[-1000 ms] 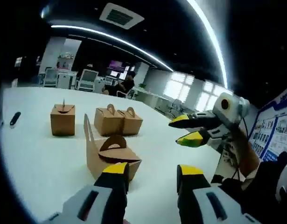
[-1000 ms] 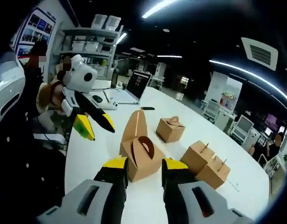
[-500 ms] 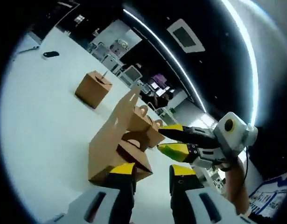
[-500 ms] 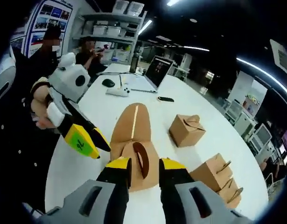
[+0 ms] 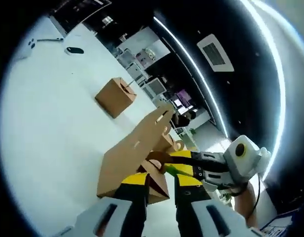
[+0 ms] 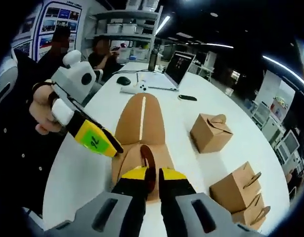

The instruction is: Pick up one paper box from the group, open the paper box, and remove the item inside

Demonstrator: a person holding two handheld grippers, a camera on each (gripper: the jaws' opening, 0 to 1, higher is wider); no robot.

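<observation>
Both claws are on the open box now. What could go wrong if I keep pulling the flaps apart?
The right claw pinches only the thin handle tab, which might tear. The left claw holds the open box near one flap, so it could slip or crumple. A jerk might knock the closed boxes close by on the table.

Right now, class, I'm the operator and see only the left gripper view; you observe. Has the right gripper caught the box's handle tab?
Observer: Yes. In the right gripper view the right gripper is shut on the upright handle tab of the open box.
Operator: What lies beyond the raised flap?
Observer: An open laptop on the table.
Operator: Any more boxes nearby?
Observer: Two closed boxes sit side by side.
</observation>
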